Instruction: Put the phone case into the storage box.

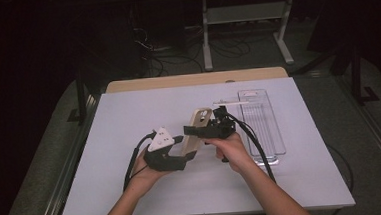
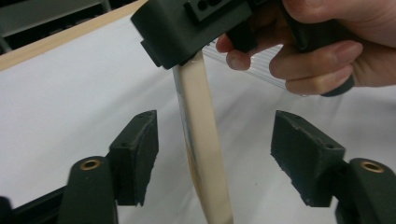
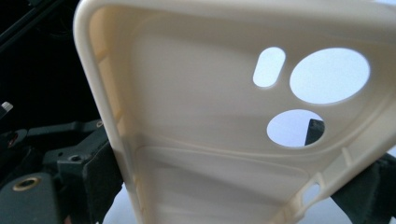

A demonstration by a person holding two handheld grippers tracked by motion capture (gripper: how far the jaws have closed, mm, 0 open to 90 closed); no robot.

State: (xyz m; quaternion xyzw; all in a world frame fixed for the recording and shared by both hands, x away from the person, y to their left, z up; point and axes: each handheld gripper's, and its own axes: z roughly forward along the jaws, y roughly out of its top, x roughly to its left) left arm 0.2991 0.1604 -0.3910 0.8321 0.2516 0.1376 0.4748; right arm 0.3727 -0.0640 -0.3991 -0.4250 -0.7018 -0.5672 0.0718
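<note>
A cream phone case (image 1: 198, 129) with camera cut-outs hangs on edge above the white table, between the two grippers. My right gripper (image 1: 192, 130) is shut on its upper end; in the right gripper view the case's inner side (image 3: 201, 116) spans the space between the jaws. In the left gripper view the right gripper (image 2: 187, 42) clamps the case's top, with a hand behind it. My left gripper (image 2: 215, 158) is open, its pads standing apart on either side of the case's thin edge (image 2: 201, 130) without touching it. From above, the left gripper (image 1: 186, 155) sits at the case's lower end.
A clear plastic tray (image 1: 262, 128) lies lengthwise to the right of the hands, with a thin white stick (image 1: 228, 103) at its far left corner. The white table top (image 1: 129, 116) has a wooden edge (image 1: 197, 79) at the back. Cables trail from both grippers.
</note>
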